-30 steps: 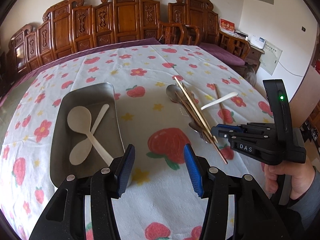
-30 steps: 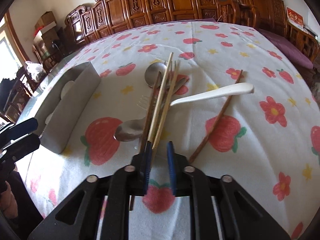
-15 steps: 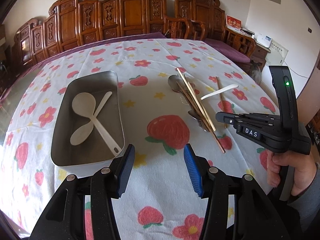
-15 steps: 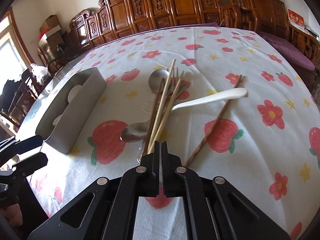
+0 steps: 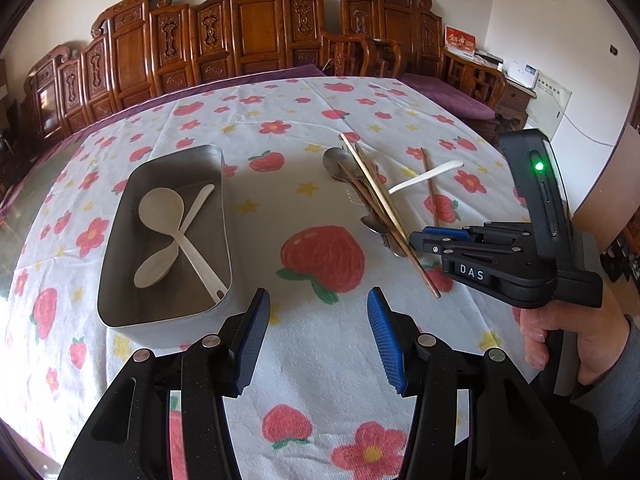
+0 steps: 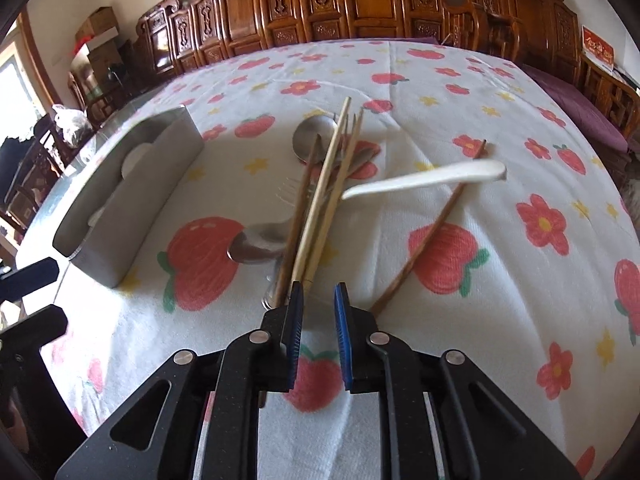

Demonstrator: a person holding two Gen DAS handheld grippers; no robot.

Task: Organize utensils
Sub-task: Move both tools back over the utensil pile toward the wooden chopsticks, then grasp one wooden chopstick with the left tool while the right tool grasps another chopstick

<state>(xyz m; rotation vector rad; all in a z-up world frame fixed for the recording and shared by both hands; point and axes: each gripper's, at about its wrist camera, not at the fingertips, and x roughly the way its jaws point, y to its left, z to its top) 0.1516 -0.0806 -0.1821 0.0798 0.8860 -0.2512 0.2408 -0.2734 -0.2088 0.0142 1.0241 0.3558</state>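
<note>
Carved wooden chairs (image 5: 256, 36) line the far wall behind a table covered by a strawberry-and-flower cloth (image 5: 320, 256).

Right gripper (image 6: 319, 294): blue-padded fingers (image 6: 296, 308) stand slightly apart with a narrow gap between them, nothing clamped. The tips sit at the near ends of the pale chopsticks (image 6: 326, 192), just beside them; whether the left pad touches cannot be told. In the left wrist view this gripper (image 5: 418, 238) lies level and low over the cloth, pointing left toward the pile, held from below by the person's right hand (image 5: 568, 336) wrapped around the handle.

Pile, right of the cloth's centre: the pale chopsticks run with their long axis from the gripper tips toward the far edge, leaning slightly right. A dark chopstick (image 6: 298, 220) lies beside them on the left, roughly parallel. Two metal spoons (image 6: 314, 136) lie beneath, one bowl at the far end, one at the near left. A white spoon (image 6: 424, 180) crosses the pile, handle pointing right. A second dark chopstick (image 6: 430, 228) lies apart to the right, slanting from near-left to far-right under the white spoon's handle.

Left gripper (image 5: 318, 336): fingers spread wide, empty, hovering above the cloth near its front edge.

Metal tray (image 5: 120, 260): left part of the cloth, long axis running toward the far edge; it holds two white spoons (image 5: 176, 232), crossed.
</note>
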